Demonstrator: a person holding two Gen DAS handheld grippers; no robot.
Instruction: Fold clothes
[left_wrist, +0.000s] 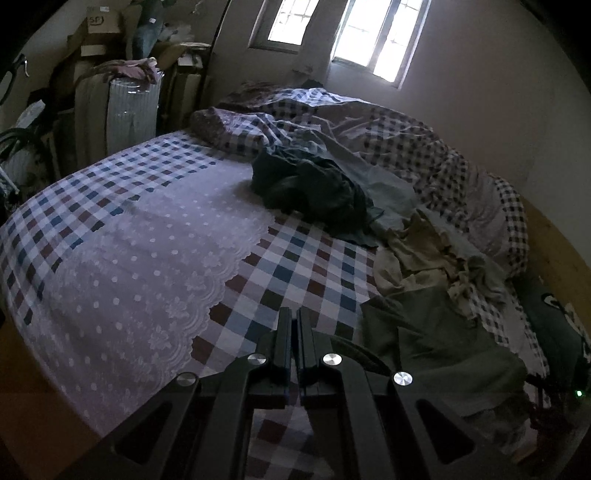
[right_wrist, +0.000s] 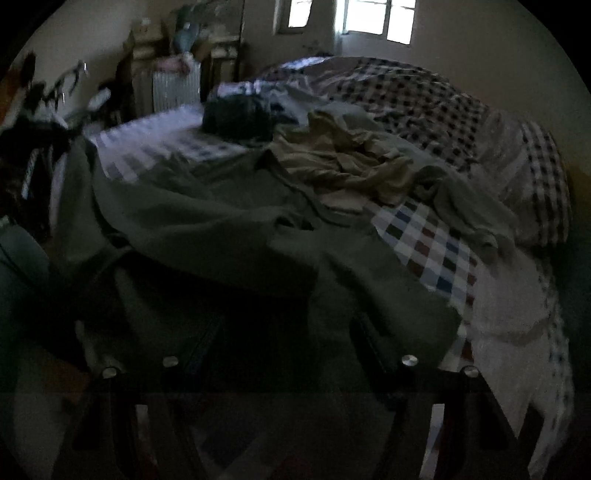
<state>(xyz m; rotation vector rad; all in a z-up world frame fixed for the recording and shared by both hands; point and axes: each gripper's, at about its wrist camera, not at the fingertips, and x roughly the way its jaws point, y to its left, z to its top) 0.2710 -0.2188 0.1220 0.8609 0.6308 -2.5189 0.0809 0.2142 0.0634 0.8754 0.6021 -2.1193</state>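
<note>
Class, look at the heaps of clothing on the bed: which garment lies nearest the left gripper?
The olive-green garment, spread just right of the shut left gripper. The beige clothes lie further back, the dark teal heap further still.

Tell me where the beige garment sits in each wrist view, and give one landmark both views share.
Left wrist view: the beige garment lies crumpled right of centre, beyond the olive cloth and right of the dark green pile.
Right wrist view: it lies above centre, behind the olive cloth, with the dark pile to its upper left.
Shared landmark: the bright window at the top.
</note>
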